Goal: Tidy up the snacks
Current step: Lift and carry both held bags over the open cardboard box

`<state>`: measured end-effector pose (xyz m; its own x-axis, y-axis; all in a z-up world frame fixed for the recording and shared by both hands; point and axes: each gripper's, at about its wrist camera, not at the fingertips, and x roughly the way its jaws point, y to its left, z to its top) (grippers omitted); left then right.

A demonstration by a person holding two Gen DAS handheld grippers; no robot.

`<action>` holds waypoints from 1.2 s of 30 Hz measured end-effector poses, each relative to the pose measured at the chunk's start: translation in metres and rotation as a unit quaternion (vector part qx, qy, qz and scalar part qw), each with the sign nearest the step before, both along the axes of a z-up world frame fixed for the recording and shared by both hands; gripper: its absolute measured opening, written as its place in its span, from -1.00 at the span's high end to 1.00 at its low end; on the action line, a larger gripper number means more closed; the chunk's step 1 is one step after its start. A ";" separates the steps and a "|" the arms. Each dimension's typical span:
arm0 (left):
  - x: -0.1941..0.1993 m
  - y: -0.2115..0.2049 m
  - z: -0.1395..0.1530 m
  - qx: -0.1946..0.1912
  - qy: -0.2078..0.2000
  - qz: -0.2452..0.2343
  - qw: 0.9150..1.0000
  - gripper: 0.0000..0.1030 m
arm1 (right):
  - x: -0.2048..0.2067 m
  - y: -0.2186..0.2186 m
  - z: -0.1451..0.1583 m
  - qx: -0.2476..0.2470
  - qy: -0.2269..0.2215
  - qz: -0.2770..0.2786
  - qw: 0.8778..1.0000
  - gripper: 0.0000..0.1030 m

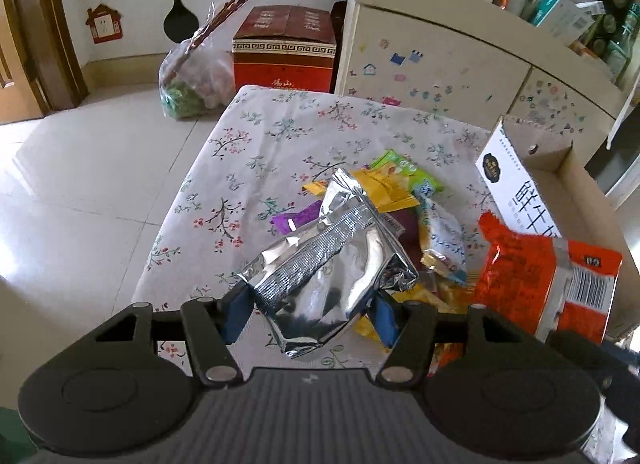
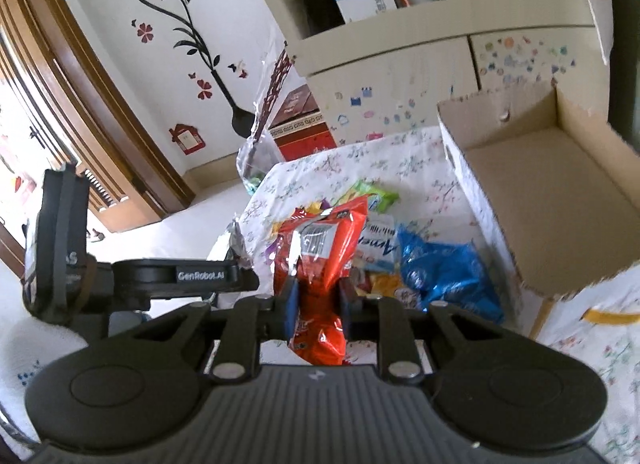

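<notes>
Two bags: one in each claw, both lifted above the desk [image 1: 224, 151].
Left claw [image 1: 312, 312]: its blue pads press on the low end of the silver bag [image 1: 332, 264], one on each side.
Right claw [image 2: 318, 304]: squeezed narrow around the middle of the red bag [image 2: 320, 264].
Silver bag: looks light and crinkly; I think the foil is slippery, so holding a flat edge or the sealed strip is best.
Red bag: soft and puffy; it bends in where the pads pinch. A hard squeeze could crush what is inside.
Pile [image 1: 404, 199]: more small packs lie on the desk, yellow, green and purple.
Blue bag [image 2: 448, 272]: lies on the desk just beside the box.
Box [image 2: 532, 179]: open cardboard, nothing in it that I can see, on the right side of the desk. It looks like the place for the snacks.
</notes>
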<state>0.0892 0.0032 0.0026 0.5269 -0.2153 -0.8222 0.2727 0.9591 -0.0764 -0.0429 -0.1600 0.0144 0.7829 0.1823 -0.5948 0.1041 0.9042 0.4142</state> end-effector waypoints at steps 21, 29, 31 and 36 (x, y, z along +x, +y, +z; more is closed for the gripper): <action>-0.012 -0.072 0.036 -0.068 -0.025 -0.044 0.996 -0.29 | 0.002 -0.077 0.054 -0.057 -0.046 -0.050 0.996 0.58; -0.019 -0.117 0.036 -0.095 -0.028 -0.084 0.991 -0.29 | -0.009 -0.114 0.057 -0.066 -0.057 -0.106 0.990 0.58; -0.021 -0.127 0.036 -0.104 -0.029 -0.095 0.990 -0.29 | -0.011 -0.124 0.055 -0.063 -0.055 -0.120 0.989 0.58; -0.029 -0.155 0.035 -0.116 -0.033 -0.124 0.985 -0.29 | -0.013 -0.143 0.047 -0.070 -0.039 -0.155 0.985 0.58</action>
